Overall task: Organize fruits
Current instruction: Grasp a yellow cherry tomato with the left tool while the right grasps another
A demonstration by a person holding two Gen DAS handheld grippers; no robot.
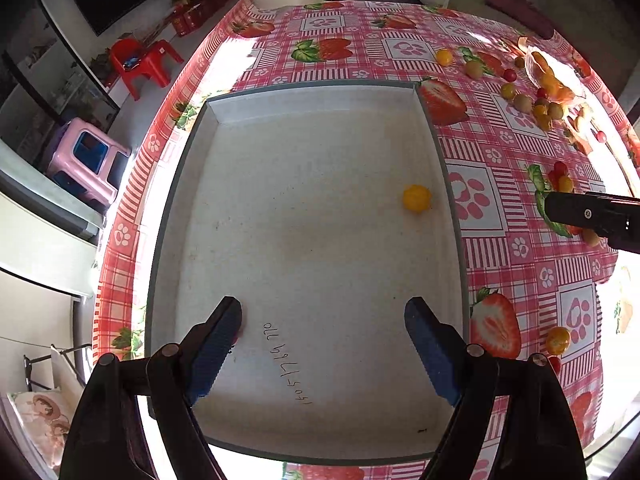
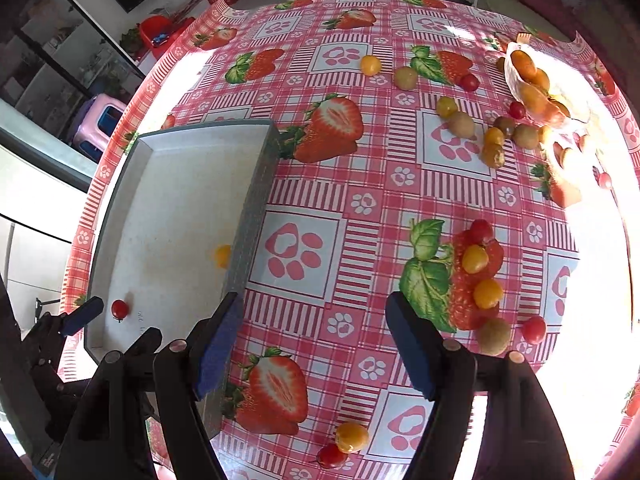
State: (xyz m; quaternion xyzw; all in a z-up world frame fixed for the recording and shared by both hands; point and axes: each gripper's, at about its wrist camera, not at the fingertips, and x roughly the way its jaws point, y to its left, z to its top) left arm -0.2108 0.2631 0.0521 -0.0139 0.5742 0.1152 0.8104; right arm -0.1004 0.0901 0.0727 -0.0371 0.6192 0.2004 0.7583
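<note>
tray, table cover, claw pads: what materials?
Tray: probably cardboard, a box lid perhaps; matte white inside, grey rim, pen writing on the floor.
Table cover: likely vinyl or oilcloth; printed pattern, glossy glare.
Left claw pads: blue, textured, seemingly rubber or foam; unclear which.

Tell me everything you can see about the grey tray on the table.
The tray is a shallow rectangle with low grey walls and a pale, speckled, slightly stained floor bearing handwritten digits. It lies flat on the strawberry tablecloth. Inside lie a yellow tomato near its right wall and a red tomato.
</note>
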